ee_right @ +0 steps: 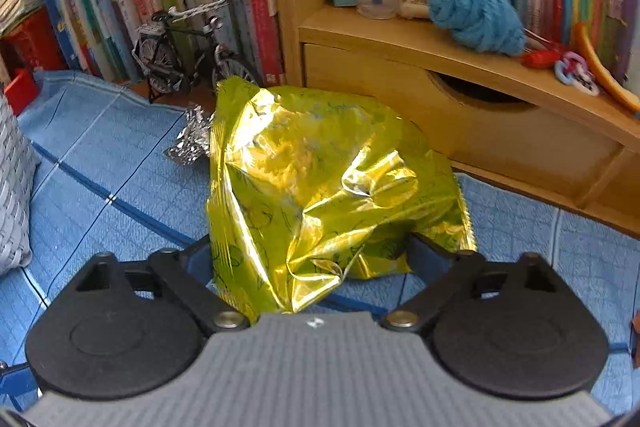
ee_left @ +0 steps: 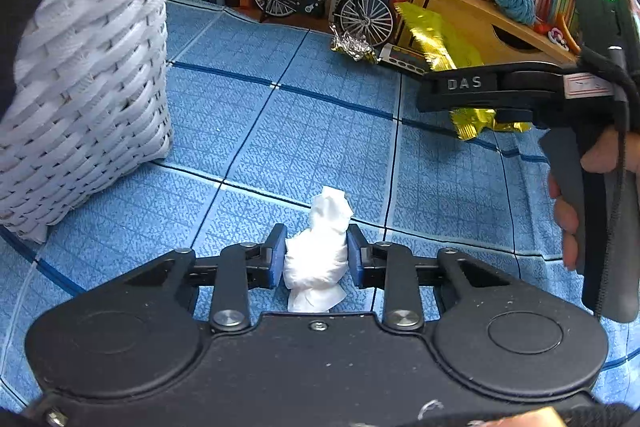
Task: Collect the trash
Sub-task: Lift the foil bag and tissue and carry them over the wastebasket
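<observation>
Left wrist view: the left gripper [ee_left: 316,259] pinched a crumpled white tissue [ee_left: 318,251] on the near blue mat [ee_left: 240,115]; soft and light, it looked best held mid-wad. The woven basket [ee_left: 84,75] stood far left.

Right wrist view: the right gripper [ee_right: 316,259] straddled, fingers wide, a crinkly gold foil bag [ee_right: 320,183], probably slippery; a folded edge seemed the safest hold.

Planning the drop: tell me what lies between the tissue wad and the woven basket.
Only bare blue mat lies between the tissue wad and the white woven basket, seen in the left wrist view.
</observation>
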Motion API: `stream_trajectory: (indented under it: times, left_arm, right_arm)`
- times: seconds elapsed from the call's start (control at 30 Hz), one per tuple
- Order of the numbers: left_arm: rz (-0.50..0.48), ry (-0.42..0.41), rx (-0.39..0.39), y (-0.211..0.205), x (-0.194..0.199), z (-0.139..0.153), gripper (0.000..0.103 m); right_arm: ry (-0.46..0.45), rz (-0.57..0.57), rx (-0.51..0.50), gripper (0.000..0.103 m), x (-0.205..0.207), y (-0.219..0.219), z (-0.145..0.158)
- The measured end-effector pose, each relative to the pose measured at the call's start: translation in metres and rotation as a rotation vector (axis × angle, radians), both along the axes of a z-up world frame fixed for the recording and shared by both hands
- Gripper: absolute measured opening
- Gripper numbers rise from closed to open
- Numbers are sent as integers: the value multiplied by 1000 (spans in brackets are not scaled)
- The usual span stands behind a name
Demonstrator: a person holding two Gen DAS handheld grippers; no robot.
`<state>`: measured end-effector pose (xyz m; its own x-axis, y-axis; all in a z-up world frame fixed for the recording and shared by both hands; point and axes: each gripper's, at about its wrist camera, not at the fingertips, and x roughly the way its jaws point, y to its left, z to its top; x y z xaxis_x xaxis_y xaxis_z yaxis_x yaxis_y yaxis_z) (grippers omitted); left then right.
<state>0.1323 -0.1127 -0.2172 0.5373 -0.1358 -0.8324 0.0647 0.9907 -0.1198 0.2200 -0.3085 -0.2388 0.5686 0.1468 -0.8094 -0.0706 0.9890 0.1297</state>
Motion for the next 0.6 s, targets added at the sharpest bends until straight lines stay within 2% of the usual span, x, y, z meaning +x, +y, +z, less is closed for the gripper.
stream_trajectory:
  times: [0.2, 0.37, 0.47, 0.6]
  left_arm:
    - [1, -32, 10, -1, -5, 21, 28]
    - [-7, -88, 15, -4, -14, 54, 28]
    - [-12, -124, 13, -2, -20, 79, 28]
    - [-33, -193, 22, 2, -32, 118, 28]
  right_arm:
    - [-27, -55, 43, 57, -15, -9, 17]
    - [-61, -50, 58, 52, -28, -11, 41]
    - [-90, -42, 51, 44, -38, -11, 61]
    - [-130, -39, 60, 44, -56, -11, 91]
